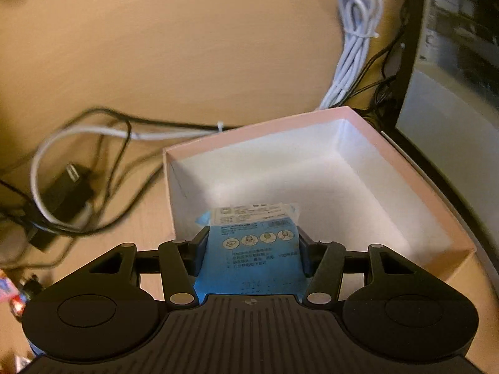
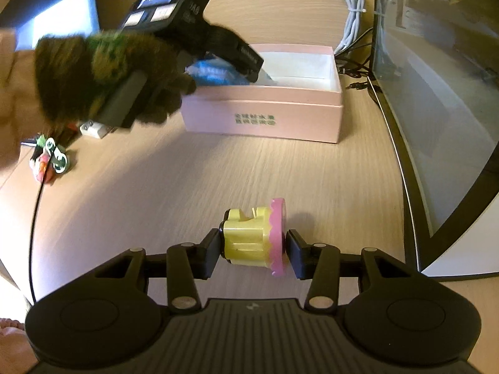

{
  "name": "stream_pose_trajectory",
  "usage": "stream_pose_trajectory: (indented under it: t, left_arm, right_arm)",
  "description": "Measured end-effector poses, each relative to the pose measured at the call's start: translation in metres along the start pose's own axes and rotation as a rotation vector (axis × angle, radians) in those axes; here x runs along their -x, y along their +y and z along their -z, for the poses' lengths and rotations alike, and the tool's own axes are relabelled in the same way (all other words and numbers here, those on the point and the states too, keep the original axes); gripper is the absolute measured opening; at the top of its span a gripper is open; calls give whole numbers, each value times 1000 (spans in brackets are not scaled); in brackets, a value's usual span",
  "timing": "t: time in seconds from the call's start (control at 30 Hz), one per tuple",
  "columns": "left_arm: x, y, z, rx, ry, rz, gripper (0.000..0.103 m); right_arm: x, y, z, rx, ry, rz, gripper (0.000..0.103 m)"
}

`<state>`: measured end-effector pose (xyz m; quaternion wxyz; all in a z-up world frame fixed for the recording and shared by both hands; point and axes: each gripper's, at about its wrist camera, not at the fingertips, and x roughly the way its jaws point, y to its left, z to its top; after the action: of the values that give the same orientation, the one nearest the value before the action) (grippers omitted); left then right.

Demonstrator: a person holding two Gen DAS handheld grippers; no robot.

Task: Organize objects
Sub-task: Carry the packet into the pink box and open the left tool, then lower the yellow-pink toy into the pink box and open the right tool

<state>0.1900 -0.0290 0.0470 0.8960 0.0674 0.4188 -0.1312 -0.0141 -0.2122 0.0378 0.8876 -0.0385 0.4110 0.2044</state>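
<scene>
- Left wrist view: left gripper (image 1: 252, 243) pinching one blue mask packet (image 1: 254, 249) by its two side edges, pads pressed flat against it.
- Packet's long axis runs away from the camera along the fingers, far end tipped down over the near wall of one pink box (image 1: 368, 121) and already inside the white interior.
- Packet: thin, flat, blue wrapper with rows of printed text, four round pictograms across the middle, a white label on the far end.
- Box: open-topped, pink outside, white inside, on the wooden desk (image 1: 156, 46); holds only the packet's end, so far as can be seen.
- Beside the box: one white cable bundle (image 1: 355, 46) tied in a loop at the far side, a tangle of black cables (image 1: 103, 168) with a USB plug to the left; exact cable count cannot be told.
- Right wrist view: right gripper (image 2: 254, 249) around one toy cake (image 2: 254, 240) lying on its side on the desk, jaws opening; left pad close against the dark base, right pad just clear of the pink top.
- Toy's axis runs crosswise, from pad to pad, pink scalloped top to the right.
- Toy: yellow ribbed body, pink top.
- Farther off: the pink box with green print on its front, left gripper above it in one gloved hand (image 2: 103, 74), blurred.
- One curved monitor (image 2: 436, 93) along the right edge.
- One small cluster of colourful trinkets (image 2: 50, 159) at the left, too blurred to count.
</scene>
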Motion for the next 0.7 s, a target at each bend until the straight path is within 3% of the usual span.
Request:
stream_pose_trajectory:
  t: [0.03, 0.07, 0.2, 0.23, 0.27, 0.3, 0.33, 0.4, 0.47, 0.53, 0.6, 0.7]
  left_arm:
    - [5, 3, -3, 34, -3, 44, 59]
    - [10, -3, -3, 5, -23, 37, 60]
    - [27, -39, 6, -210, -113, -98, 58]
    - [31, -40, 7, -194, -119, -58, 58]
    - [33, -31, 8, -100, -110, 42, 60]
    - [34, -26, 10, -47, -116, 75, 61]
    - [34, -29, 13, -63, -118, 41, 60]
    - [34, -18, 17, 52, -112, 87, 60]
    - [33, -21, 21, 41, -113, 38, 57]
    - [36, -12, 26, 117, -118, 78, 57]
    - [38, -23, 29, 19, -131, -42, 53]
    - [42, -20, 39, 32, -138, 0, 54]
  right_arm:
    - [-1, -1, 0, 0, 6, 0, 46]
    - [-2, -2, 0, -3, 11, 0, 46]
    - [-4, -4, -2, -9, 16, 0, 48]
    - [-4, -3, -2, -5, 17, -1, 48]
    - [-4, -2, -2, -1, 17, -2, 48]
    - [-5, -1, -2, 2, 18, -4, 49]
    - [-6, -2, -3, 3, 18, -7, 49]
    - [-6, -1, -3, 2, 22, -9, 49]
    - [-6, 0, -2, 4, 24, -7, 50]
    - [-6, 0, -1, -2, 32, -8, 51]
    - [-6, -1, 0, -12, 38, -8, 51]
    - [-4, 0, 0, -21, 39, -5, 51]
